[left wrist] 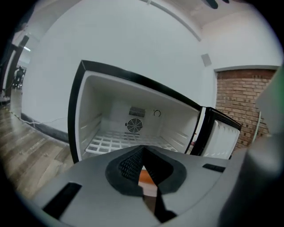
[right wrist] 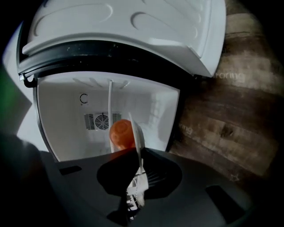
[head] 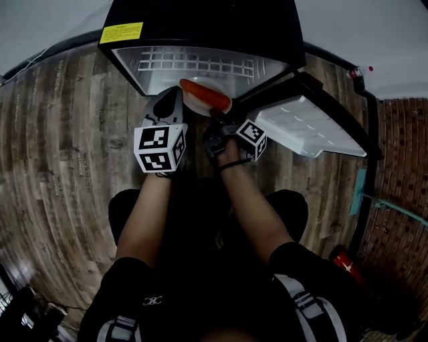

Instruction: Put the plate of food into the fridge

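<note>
A white plate [head: 198,101] with an orange piece of food [head: 208,94] hangs at the mouth of the small black fridge [head: 200,20], just in front of its wire shelf [head: 200,65]. My right gripper [head: 215,121] is shut on the plate's near rim. In the right gripper view the plate [right wrist: 139,137] shows edge-on between the jaws of the right gripper [right wrist: 139,167], with the food [right wrist: 120,133] on its left side. My left gripper [head: 175,97] sits close beside the plate's left edge. Its jaws meet at the tips [left wrist: 142,153], and a bit of orange and white shows behind them.
The fridge door [head: 311,123] stands swung open to the right, next to my right gripper. Inside are white walls, a wire shelf [left wrist: 117,142] and a fan grille [left wrist: 134,126]. Wood-plank floor lies all around. A brick wall [head: 401,174] and a red object [head: 344,264] are at the right.
</note>
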